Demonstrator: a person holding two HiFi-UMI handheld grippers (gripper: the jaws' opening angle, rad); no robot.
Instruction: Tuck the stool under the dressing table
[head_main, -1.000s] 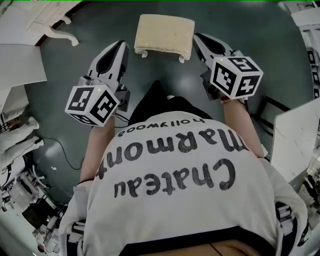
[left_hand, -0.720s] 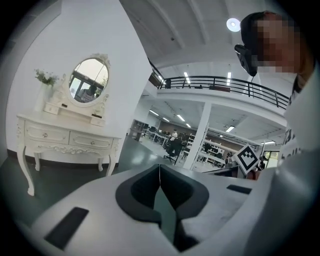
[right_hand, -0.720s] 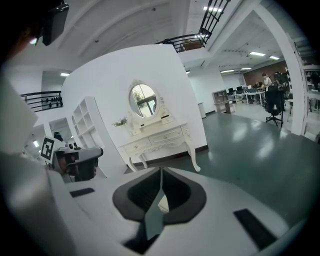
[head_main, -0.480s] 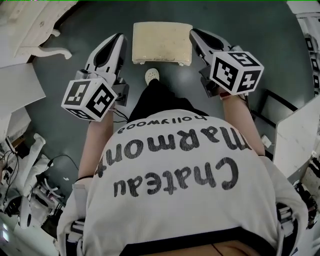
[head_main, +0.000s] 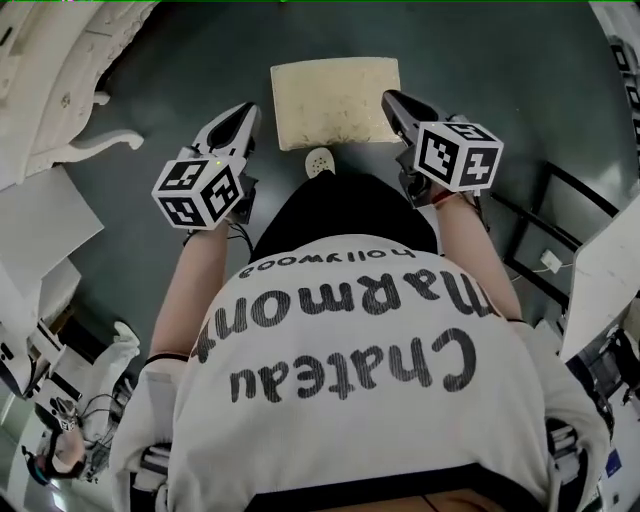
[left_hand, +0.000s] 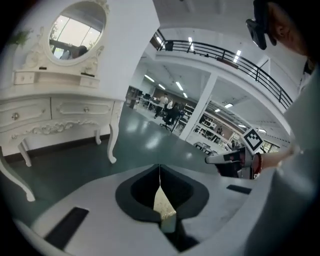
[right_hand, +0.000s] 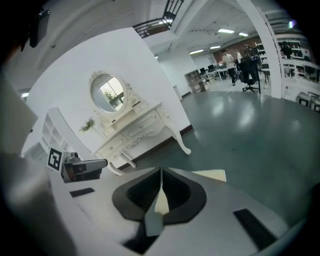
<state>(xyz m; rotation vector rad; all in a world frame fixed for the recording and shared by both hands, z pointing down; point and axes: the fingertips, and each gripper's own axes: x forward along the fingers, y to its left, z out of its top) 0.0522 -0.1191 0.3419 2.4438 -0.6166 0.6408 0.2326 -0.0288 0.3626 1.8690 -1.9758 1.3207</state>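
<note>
The stool (head_main: 335, 100), with a cream cushion, stands on the dark green floor straight ahead of me. My left gripper (head_main: 244, 112) is shut and empty, just left of the stool and apart from it. My right gripper (head_main: 391, 99) is shut too, its tip close by the stool's right edge. The white dressing table (head_main: 62, 90) stands at the upper left. In the left gripper view the dressing table (left_hand: 60, 112) and its oval mirror (left_hand: 77, 30) show beyond my left gripper (left_hand: 160, 170). In the right gripper view a corner of the stool (right_hand: 212, 175) shows past my right gripper (right_hand: 161, 174).
The person's white shoe (head_main: 318, 160) is on the floor just in front of the stool. White boards (head_main: 50, 225) lie at the left, a white panel (head_main: 600, 285) and a black frame (head_main: 565, 200) at the right. Equipment and cables (head_main: 60, 430) crowd the lower left.
Both grippers have come down and forward until they flank the stool. The person has stepped closer, and a shoe now shows in front of the stool.
</note>
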